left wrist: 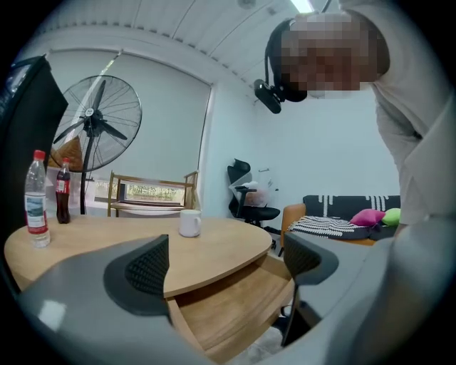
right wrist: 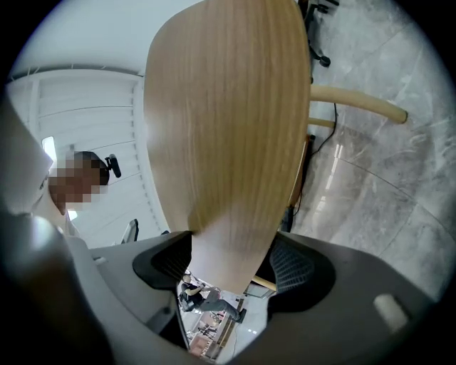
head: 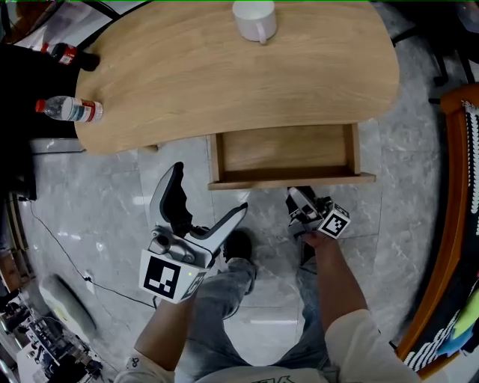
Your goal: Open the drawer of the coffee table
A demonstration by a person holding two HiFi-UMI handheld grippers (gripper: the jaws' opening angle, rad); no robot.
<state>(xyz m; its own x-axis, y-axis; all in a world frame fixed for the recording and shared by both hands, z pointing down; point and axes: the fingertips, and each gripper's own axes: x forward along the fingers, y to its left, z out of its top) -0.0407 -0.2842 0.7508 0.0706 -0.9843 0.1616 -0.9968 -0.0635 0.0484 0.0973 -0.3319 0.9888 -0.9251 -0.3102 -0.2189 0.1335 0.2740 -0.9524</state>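
The coffee table (head: 224,67) has a light wood top, and its drawer (head: 284,149) stands pulled out toward me, empty inside. My right gripper (head: 301,198) is at the drawer front (head: 292,179), reaching in from below its edge. In the right gripper view the wood panel of the drawer front (right wrist: 228,128) runs between the two pads, and the right gripper (right wrist: 228,264) is shut on it. My left gripper (head: 209,188) hangs open left of the drawer, holding nothing. From the left gripper (left wrist: 226,260) I see the open drawer (left wrist: 228,306) under the tabletop.
A white mug (head: 254,20) stands at the table's far edge; a water bottle (head: 71,109) and a cola bottle (head: 69,54) are at its left end. My legs and a shoe (head: 239,243) are on the marble floor. An orange-framed seat (head: 449,224) is at the right.
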